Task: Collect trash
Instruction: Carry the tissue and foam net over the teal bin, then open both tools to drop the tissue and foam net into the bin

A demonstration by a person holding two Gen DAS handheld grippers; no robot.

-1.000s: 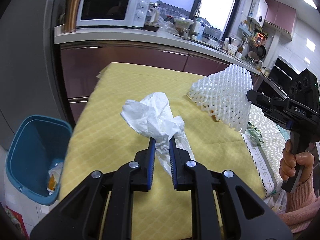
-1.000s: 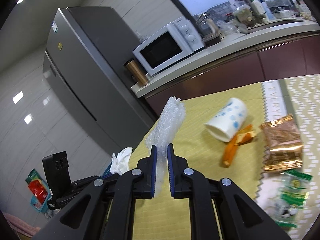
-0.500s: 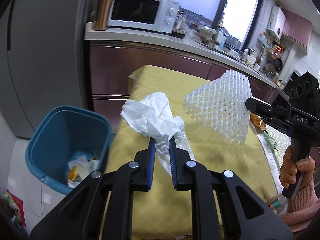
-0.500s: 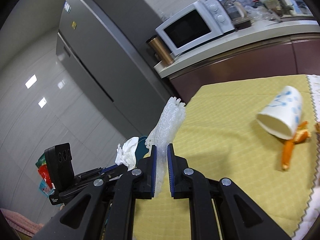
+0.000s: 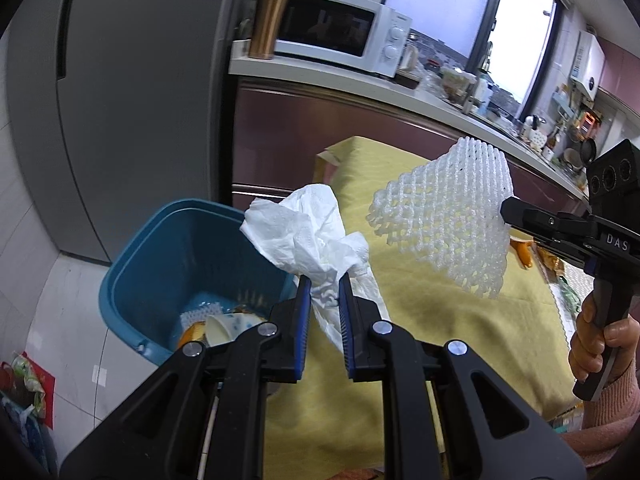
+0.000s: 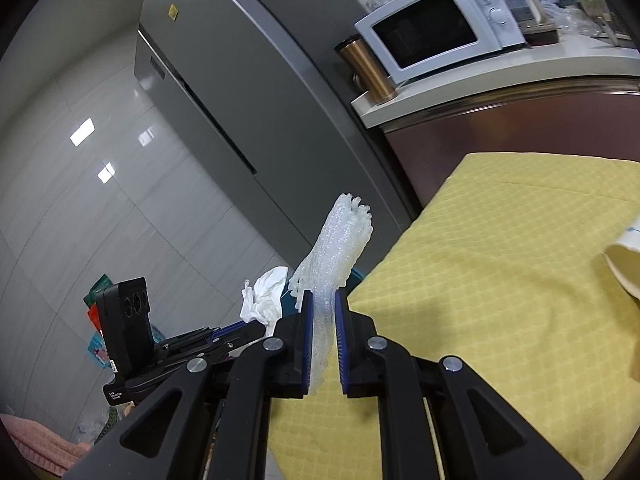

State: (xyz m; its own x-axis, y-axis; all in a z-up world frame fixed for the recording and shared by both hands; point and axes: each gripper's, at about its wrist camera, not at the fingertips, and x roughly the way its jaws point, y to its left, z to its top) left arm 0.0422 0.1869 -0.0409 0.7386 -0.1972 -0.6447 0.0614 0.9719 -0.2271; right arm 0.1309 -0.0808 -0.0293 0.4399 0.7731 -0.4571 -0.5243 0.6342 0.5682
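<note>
My left gripper (image 5: 323, 286) is shut on a crumpled white tissue (image 5: 304, 236), held over the near rim of a blue bin (image 5: 160, 248) that stands on the floor at the table's left end. The bin holds a paper cup (image 5: 224, 326) and other scraps. My right gripper (image 6: 321, 304) is shut on a white foam fruit net (image 6: 340, 248); the left wrist view shows that net (image 5: 444, 224) hanging above the yellow tablecloth (image 5: 420, 320), right of the tissue. In the right wrist view the left gripper (image 6: 262, 322) and its tissue (image 6: 266, 296) are just left of the net.
A grey fridge (image 5: 120, 100) stands behind the bin. A counter with a white microwave (image 5: 340, 40) and a copper tumbler (image 5: 266, 24) runs along the back. A paper cup (image 6: 624, 264) lies on the cloth at the right. Orange peel (image 5: 524, 252) and wrappers lie further right.
Both grippers have swung left with their loads, from over the middle of the table to its left end. The bin has come closer and now lies right under the tissue.
</note>
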